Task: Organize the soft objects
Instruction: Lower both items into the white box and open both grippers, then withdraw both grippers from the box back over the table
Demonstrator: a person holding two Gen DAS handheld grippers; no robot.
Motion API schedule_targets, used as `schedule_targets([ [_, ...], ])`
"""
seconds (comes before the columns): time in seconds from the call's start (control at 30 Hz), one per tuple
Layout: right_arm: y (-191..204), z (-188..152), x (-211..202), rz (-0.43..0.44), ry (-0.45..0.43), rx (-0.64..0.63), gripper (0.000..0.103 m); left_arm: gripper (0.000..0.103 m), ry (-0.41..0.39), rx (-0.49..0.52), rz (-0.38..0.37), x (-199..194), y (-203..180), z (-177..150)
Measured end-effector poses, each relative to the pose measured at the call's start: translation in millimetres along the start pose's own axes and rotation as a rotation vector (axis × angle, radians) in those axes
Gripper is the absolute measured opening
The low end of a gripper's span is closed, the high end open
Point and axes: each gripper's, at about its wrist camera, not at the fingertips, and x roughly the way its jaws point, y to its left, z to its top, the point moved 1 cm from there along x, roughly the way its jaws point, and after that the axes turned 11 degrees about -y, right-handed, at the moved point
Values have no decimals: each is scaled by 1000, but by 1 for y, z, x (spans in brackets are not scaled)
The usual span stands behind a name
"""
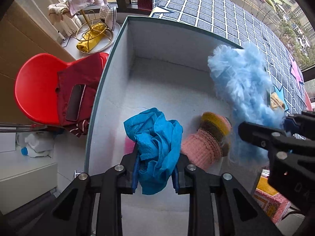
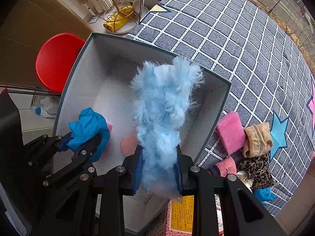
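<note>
We take the open grey box (image 1: 118, 63) as our landmark. Over its near end, our left claw (image 1: 155, 174) is clenched on a crumpled blue cloth (image 1: 155, 147), the blue pads (image 1: 134, 177) pressing it from both sides. Our right claw (image 2: 158, 169) grips a fluffy light-blue piece (image 2: 163, 106), which stands up over the box's right half; in the left wrist view the same fluff (image 1: 242, 90) rises against the box's right wall.

On the box floor, just right of the blue cloth, lies a pink knitted item with yellow and brown bands (image 1: 208, 139). A small pink piece (image 2: 109, 126) shows behind the cloth, also inside the box.

The box rests on a grey checked cover with white grid lines (image 2: 246, 45). Outside the box's right wall, on that cover, sit a pink sponge-like block (image 2: 230, 133), a tan cloth (image 2: 256, 139) and a leopard-print fabric (image 2: 256, 169).

Left of the box stands a red chair (image 1: 37, 86) carrying dark red clothing (image 1: 82, 72) with a phone (image 1: 75, 102) on top. Beyond the box's far-left corner is a gold wire stand (image 1: 92, 29) with a yellow bundle (image 1: 92, 39) in its base.

Below the box's near-right corner a yellow printed sheet (image 2: 183, 210) carries rows of dark writing, too small for us to read; it may be Chinese characters.
</note>
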Motion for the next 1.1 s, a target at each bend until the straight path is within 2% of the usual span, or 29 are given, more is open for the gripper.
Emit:
schedule_targets([
  [0.07, 0, -1, 0, 1, -1, 1, 29, 34, -6, -2, -6, -2, -1, 0],
  [0.13, -1, 0, 1, 2, -2, 0, 29, 44, -10, -5, -1, -3, -1, 0],
  [0.2, -3, -1, 0, -1, -8, 1, 34, 53, -5, -12, 10, -3, -1, -1],
  [0.27, -5, -1, -2, -2, -16, 8, 54, 62, 7, -19, 15, -2, -1, -2],
  [0.33, -6, -1, -6, -7, -27, 9, 61, 73, 6, -27, 15, -2, 0, -4],
  [0.4, -6, -2, -10, -18, -35, 8, 78, 81, 14, -37, 30, -2, 0, -5],
  [0.43, -7, -2, -12, -21, -41, 9, 92, 81, 23, -46, 40, -1, 1, -6],
  [0.47, -7, -2, -15, -23, -50, 9, 97, 81, 30, -57, 44, -1, 2, -7],
  [0.6, -6, -3, -31, -72, -103, -21, 97, 82, 72, -85, 91, 3, 6, -8],
  [0.67, -5, -5, -38, -93, -127, -39, 97, 82, 87, -105, 72, 5, 8, -9],
  [0.9, -20, -17, -58, -89, -161, 3, 97, 82, 58, -98, 33, -14, 1, -9],
  [1.1, -38, -29, -80, -95, -200, 36, 97, 83, 48, -96, 48, -29, -11, -9],
])
